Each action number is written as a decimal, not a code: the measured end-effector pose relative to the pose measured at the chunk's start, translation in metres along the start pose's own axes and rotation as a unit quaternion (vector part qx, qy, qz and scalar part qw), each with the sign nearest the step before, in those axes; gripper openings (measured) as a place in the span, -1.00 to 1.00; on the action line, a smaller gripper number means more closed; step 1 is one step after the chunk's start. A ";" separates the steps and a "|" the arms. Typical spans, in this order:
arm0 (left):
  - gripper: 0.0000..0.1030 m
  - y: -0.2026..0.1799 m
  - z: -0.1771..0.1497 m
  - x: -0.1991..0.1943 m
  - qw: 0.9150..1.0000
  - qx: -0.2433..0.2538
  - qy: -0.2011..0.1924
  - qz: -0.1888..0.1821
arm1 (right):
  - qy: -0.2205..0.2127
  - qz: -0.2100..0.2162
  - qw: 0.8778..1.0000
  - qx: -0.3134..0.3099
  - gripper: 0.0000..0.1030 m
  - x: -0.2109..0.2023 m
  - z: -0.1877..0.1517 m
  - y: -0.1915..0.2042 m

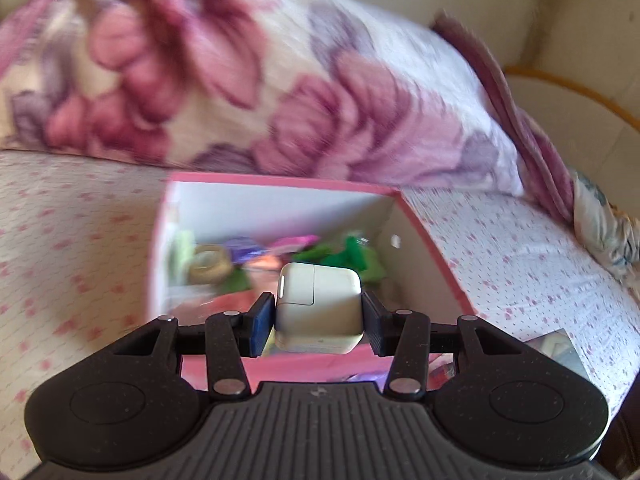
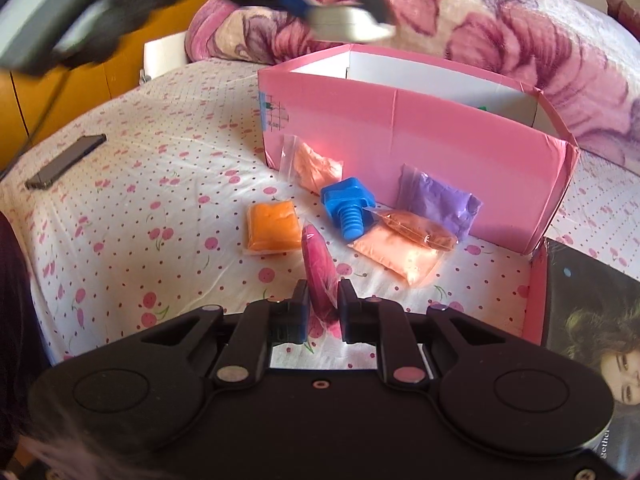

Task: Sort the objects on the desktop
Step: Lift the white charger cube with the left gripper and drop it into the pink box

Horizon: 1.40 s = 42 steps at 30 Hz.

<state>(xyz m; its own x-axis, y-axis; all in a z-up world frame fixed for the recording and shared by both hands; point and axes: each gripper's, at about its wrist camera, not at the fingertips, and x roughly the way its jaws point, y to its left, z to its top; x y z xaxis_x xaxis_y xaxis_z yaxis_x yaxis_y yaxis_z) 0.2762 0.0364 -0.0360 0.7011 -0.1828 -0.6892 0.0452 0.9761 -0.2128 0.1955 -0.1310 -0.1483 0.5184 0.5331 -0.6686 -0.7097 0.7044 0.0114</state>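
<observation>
My left gripper (image 1: pixel 318 316) is shut on a white charger block (image 1: pixel 320 304) and holds it above the open pink box (image 1: pixel 280 180), which holds a tape roll (image 1: pixel 210 266) and green and purple packets. In the right wrist view the left gripper with the charger (image 2: pixel 348 26) hovers blurred over the pink box (image 2: pixel 400 136). My right gripper (image 2: pixel 323 300) is shut on a magenta clay packet (image 2: pixel 318 272) just above the bed sheet. In front of the box lie an orange packet (image 2: pixel 273 226), a blue plastic bolt (image 2: pixel 349 206), a purple packet (image 2: pixel 436 200) and peach packets (image 2: pixel 394 256).
A phone (image 2: pixel 66 162) lies on the sheet at the left. A floral blanket (image 1: pixel 240 60) is piled behind the box. A magazine (image 2: pixel 588 328) lies at the right, next to a pink box lid edge (image 2: pixel 538 292). An orange cabinet (image 2: pixel 100 76) stands beyond the bed.
</observation>
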 end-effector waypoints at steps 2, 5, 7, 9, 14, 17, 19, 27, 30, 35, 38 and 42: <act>-0.12 -0.012 0.010 0.025 0.999 0.013 0.029 0.003 | -0.004 0.004 1.000 0.007 -0.73 -0.001 0.000 -0.003; -0.12 -0.025 0.018 0.061 0.996 0.030 0.082 0.010 | -0.002 0.015 1.000 0.024 -0.73 0.001 0.000 -0.008; -0.12 -0.030 0.018 0.081 0.992 0.038 0.120 0.010 | -0.001 0.019 0.999 0.033 -0.73 0.002 0.000 -0.013; -0.12 -0.034 0.016 0.098 0.987 0.055 0.150 0.015 | 0.001 0.022 0.999 0.042 -0.73 0.004 0.001 -0.016; -0.12 -0.037 0.009 0.124 0.976 0.081 0.196 0.041 | 0.005 0.027 0.998 0.053 -0.73 0.011 0.000 -0.021; -0.12 -0.034 0.008 0.131 0.973 0.076 0.212 0.043 | 0.007 0.027 0.998 0.051 -0.73 0.014 0.000 -0.019; -0.12 -0.033 0.007 0.134 0.972 0.075 0.216 0.044 | 0.009 0.027 0.998 0.050 -0.73 0.016 0.000 -0.019; 0.03 -0.034 0.011 0.138 0.972 0.061 0.222 0.049 | 0.014 0.020 0.998 0.053 -0.73 0.021 -0.001 -0.020; 0.06 -0.034 0.014 0.129 0.975 0.063 0.207 0.053 | 0.015 0.017 0.998 0.051 -0.73 0.021 -0.001 -0.019; 0.07 -0.031 0.019 0.097 0.983 0.069 0.160 0.058 | 0.015 0.015 0.999 0.049 -0.73 0.022 -0.001 -0.019; 0.07 -0.024 0.017 0.066 0.991 0.052 0.106 0.055 | 0.015 0.017 0.998 0.051 -0.73 0.021 -0.002 -0.020; 0.07 -0.011 -0.001 0.011 0.997 0.026 0.017 0.077 | 0.014 0.021 0.998 0.061 -0.80 0.020 -0.002 -0.023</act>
<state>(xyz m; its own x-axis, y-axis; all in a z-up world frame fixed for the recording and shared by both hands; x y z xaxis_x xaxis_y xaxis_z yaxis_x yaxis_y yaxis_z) 0.2827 0.0238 -0.0425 0.6781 -0.0324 -0.7343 -0.0245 0.9975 -0.0667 0.2208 -0.1376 -0.1632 0.4756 0.5511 -0.6856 -0.6659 0.7349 0.1288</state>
